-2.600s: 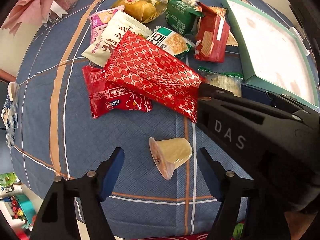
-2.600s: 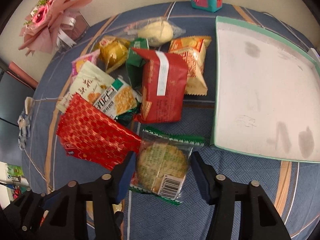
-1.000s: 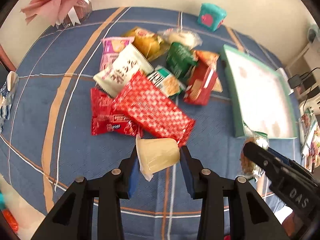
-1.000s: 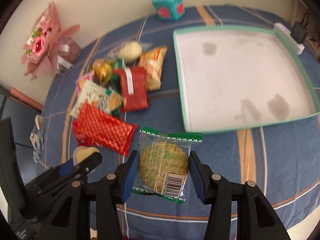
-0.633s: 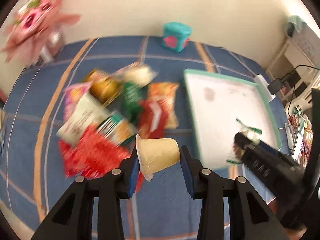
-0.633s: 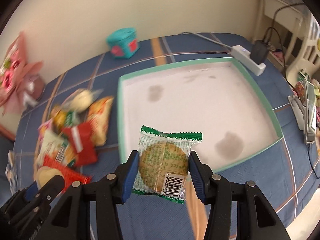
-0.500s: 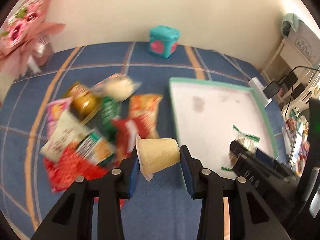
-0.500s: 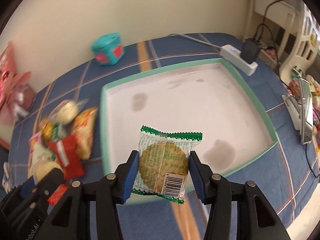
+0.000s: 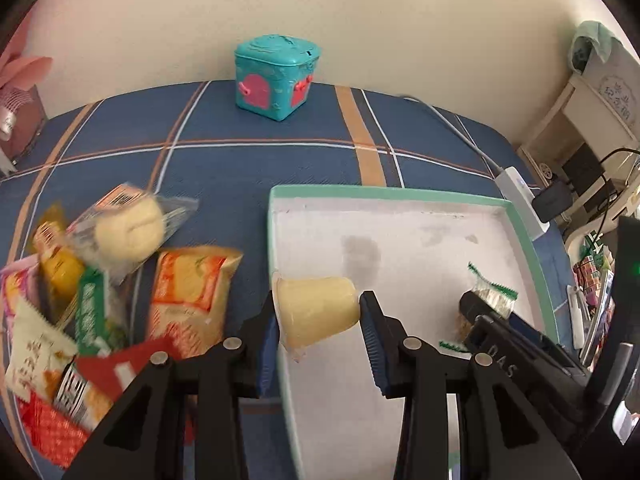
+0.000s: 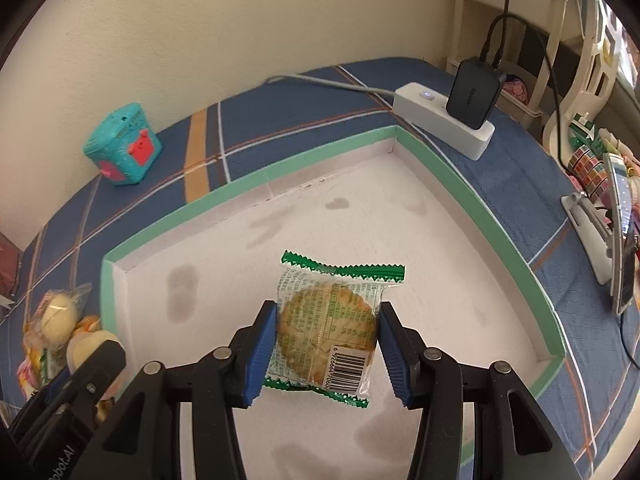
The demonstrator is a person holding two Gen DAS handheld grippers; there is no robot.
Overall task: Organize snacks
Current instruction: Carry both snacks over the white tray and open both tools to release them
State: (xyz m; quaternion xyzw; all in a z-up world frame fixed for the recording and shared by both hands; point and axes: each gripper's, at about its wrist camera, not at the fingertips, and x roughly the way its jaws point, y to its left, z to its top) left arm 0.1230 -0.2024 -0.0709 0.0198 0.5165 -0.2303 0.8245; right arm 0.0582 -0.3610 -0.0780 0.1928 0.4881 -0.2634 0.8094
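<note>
Item: right gripper (image 10: 326, 354), nearest the lens, jaws part-closed and clamped on a cookie pack (image 10: 332, 332), blue pads (image 10: 264, 354) pressing both side edges; pack hangs above the tray (image 10: 256, 178) floor, near its middle, not touching it. Item: left gripper (image 9: 318, 338), jaws part-closed and gripping a jelly cup (image 9: 316, 310) lying sideways, lid to the left, pads (image 9: 372, 344) on lid and base; cup hangs over the tray's left wall, half in, half out. Item: snack pile (image 9: 100, 280) on the blue plaid cloth (image 9: 224, 156), just left of the tray, orange pack nearest the wall, bun in clear wrap behind it. Item: tray, white floor, green rim, nothing lying in it. Item: teal box (image 9: 276, 74) at the far edge by the wall; power strip (image 10: 442, 126) with charger beyond the tray's far corner. Risks, judged: cup let go now likely strikes the wall and rolls back onto the cloth, since it sits over the rim and is round; squeezing harder may burst its lid; cookie is brittle and may crack under side pressure or on a high drop; both grippers share the tray and could collide
</note>
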